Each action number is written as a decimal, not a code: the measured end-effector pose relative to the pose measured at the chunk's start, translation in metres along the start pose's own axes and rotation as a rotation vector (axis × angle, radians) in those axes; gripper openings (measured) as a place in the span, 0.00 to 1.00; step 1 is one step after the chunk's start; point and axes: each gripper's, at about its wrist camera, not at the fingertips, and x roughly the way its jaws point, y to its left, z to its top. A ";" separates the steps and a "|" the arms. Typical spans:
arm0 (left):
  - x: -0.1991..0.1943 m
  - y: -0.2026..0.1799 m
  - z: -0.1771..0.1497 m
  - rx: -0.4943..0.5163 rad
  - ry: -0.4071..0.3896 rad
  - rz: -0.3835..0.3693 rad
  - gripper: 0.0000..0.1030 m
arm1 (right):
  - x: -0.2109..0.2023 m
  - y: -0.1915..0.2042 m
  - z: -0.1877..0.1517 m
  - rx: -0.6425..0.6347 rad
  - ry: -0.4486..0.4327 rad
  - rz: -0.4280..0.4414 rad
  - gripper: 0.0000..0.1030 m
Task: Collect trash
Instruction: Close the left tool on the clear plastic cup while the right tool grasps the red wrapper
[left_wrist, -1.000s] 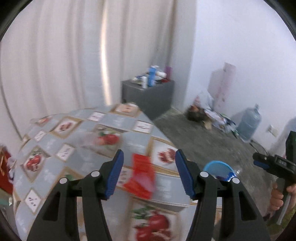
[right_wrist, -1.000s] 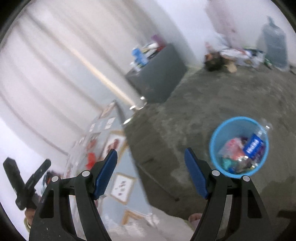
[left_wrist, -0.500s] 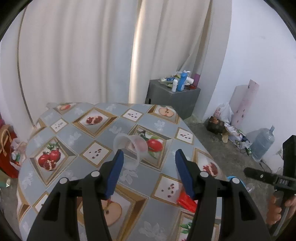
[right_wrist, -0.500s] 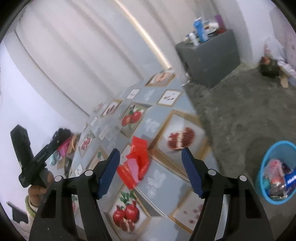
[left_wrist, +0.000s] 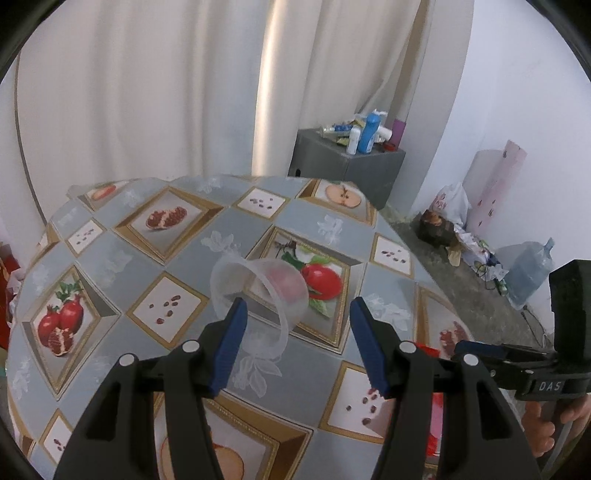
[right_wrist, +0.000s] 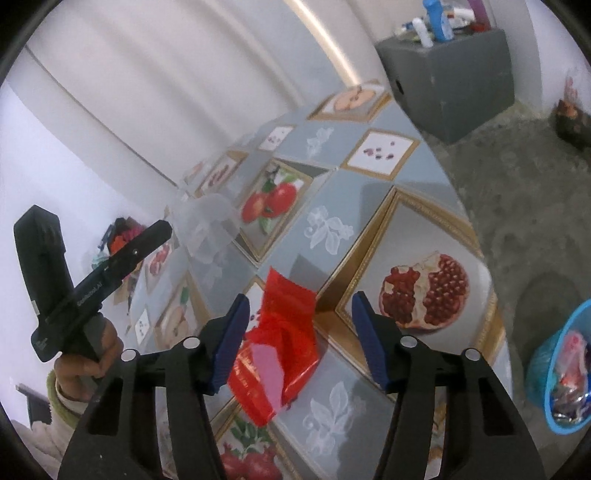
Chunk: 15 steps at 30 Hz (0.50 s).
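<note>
Clear plastic cup (left_wrist: 258, 295) lies on its side mid-table on the fruit-print tablecloth (left_wrist: 110, 258), rim toward the left gripper (left_wrist: 295, 347), which hangs just above w/ jaws spread wide, holding nothing. Red wrapper (right_wrist: 284, 343) sits crumpled near the table's right edge, between the blue pads of the right gripper (right_wrist: 299, 339), also wide open & empty. Blue trash bin (right_wrist: 543, 365) on the floor at right, part-filled w/ trash. Grey cabinet (left_wrist: 347, 166) w/ bottles by far curtain
</note>
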 end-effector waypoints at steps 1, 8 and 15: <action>0.003 0.001 0.000 0.000 0.006 0.000 0.52 | 0.004 -0.001 0.000 0.001 0.008 0.000 0.51; 0.023 0.001 -0.003 0.018 0.035 0.013 0.43 | 0.023 0.001 -0.002 -0.021 0.051 -0.006 0.38; 0.032 0.000 -0.004 0.031 0.040 0.033 0.27 | 0.034 0.008 -0.003 -0.059 0.053 -0.042 0.18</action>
